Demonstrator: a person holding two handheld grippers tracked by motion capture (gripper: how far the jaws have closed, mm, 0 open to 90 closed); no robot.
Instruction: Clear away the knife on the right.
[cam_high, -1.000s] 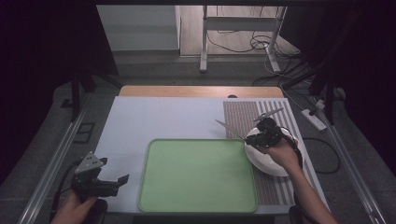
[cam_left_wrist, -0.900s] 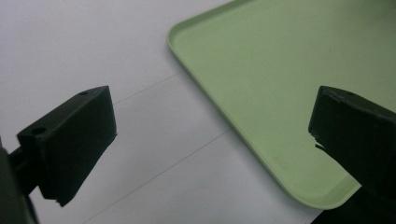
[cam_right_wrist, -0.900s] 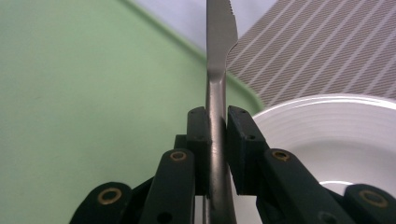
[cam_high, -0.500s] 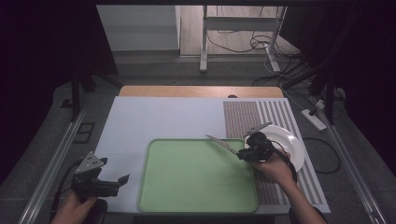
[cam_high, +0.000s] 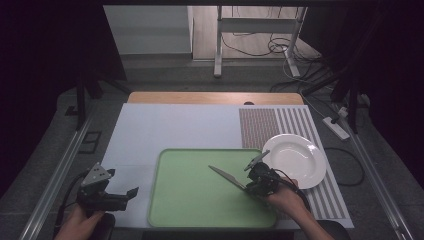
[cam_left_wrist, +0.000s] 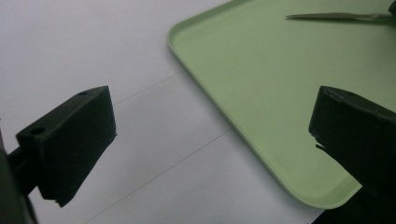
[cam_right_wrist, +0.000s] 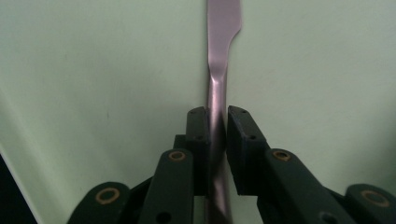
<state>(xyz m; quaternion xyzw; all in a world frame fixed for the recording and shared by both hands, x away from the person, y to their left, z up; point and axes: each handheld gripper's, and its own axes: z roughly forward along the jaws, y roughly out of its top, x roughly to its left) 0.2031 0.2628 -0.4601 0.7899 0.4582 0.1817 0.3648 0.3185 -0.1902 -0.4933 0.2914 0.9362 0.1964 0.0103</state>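
One green tray (cam_high: 200, 200) at the bench's near edge. One white plate (cam_high: 300, 160) toward the right edge. One knife (cam_high: 227, 176) over the tray. Two hand-held grippers: left hand-held gripper (cam_high: 131, 193), right hand-held gripper (cam_high: 250, 186).

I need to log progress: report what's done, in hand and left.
Done: the knife is off the plate, which looks bare. In hand: the right gripper is shut on the knife's handle and holds its blade over the tray; whether it touches I cannot tell. Left: setting it down and letting go. The left gripper is open beside the tray.
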